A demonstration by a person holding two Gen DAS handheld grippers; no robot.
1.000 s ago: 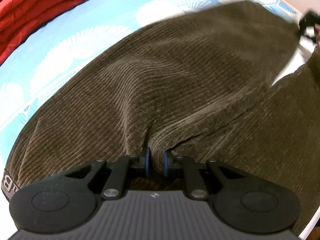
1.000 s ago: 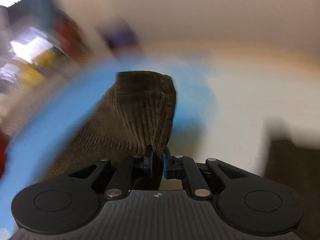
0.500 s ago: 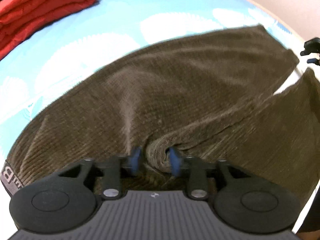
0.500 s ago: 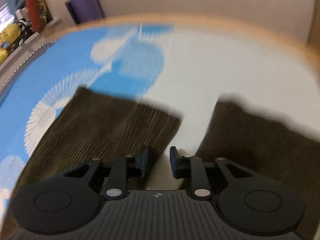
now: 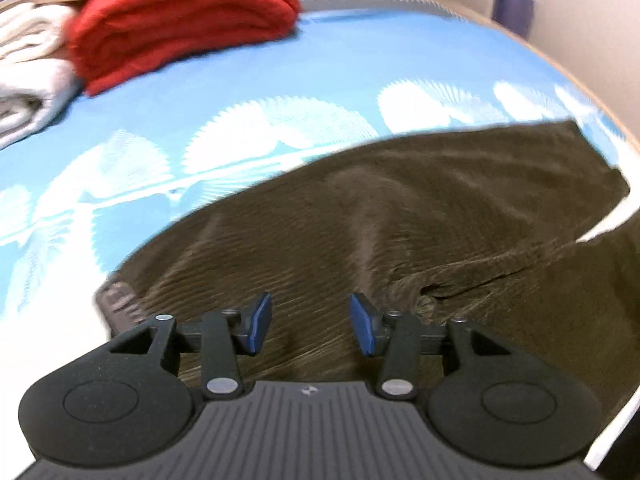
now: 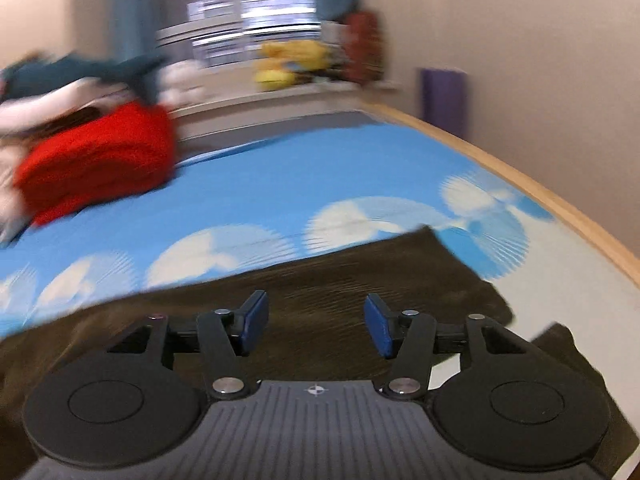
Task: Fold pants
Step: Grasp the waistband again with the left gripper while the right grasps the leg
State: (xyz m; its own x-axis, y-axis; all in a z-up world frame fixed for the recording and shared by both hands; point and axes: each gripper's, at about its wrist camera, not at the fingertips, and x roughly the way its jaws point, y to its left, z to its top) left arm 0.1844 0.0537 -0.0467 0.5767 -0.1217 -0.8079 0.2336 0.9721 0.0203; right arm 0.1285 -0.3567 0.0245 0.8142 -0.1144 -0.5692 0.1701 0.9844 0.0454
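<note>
Brown corduroy pants [image 5: 420, 208] lie spread on the blue patterned bed sheet [image 5: 280, 80], their grey waistband [image 5: 120, 300] at the lower left. The two legs part toward the right, and a small fold rises where they meet. My left gripper [image 5: 310, 304] hovers above the upper part of the pants with its jaws apart and closing, nothing between the pads. In the right wrist view one pant leg [image 6: 360, 272] ends near the bed's right side. My right gripper [image 6: 316, 300] hangs above that leg, its jaws opening and empty.
A folded red blanket [image 5: 180, 16] and white cloths [image 5: 28, 72] are stacked at the far left of the bed. The bed's wooden edge [image 6: 520, 176] runs along the right. Plush toys [image 6: 292, 64] sit on a far ledge, and a purple roll [image 6: 442, 96] leans by the wall.
Both grippers have let go of the corduroy and opened. Both rose and drew back from the pants. The leg the right gripper held now lies flat on the sheet.
</note>
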